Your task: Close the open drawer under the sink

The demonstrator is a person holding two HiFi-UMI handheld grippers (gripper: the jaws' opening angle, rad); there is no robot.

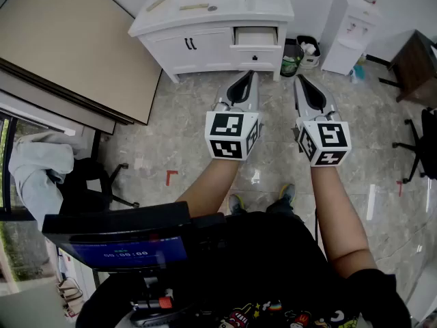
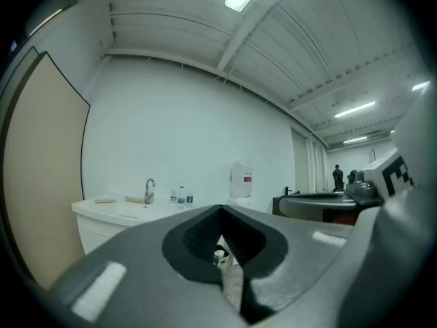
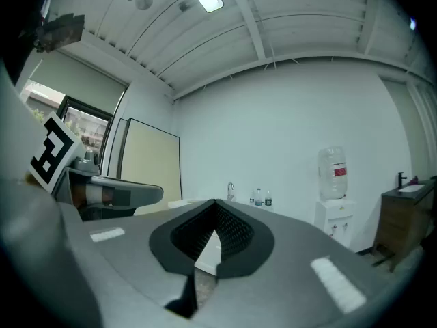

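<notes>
The white sink cabinet (image 1: 205,29) stands ahead across the floor. Its upper right drawer (image 1: 256,37) is pulled out and looks empty. Both grippers are held side by side in the air, well short of the cabinet. My left gripper (image 1: 248,75) is shut with nothing in it and points toward the drawer. My right gripper (image 1: 298,79) is shut too, also holding nothing. In the left gripper view the closed jaws (image 2: 222,208) sit below the sink top (image 2: 109,209) and faucet (image 2: 149,189). The right gripper (image 3: 215,202) likewise faces the faucet (image 3: 230,190).
A white water dispenser (image 1: 349,29) stands right of the cabinet, with small bins (image 1: 300,53) between them. A large beige board (image 1: 68,46) leans at the left. An office chair (image 1: 95,180), a brown desk (image 1: 416,60) and a screen (image 1: 123,241) surround me. A person (image 2: 338,178) stands far off.
</notes>
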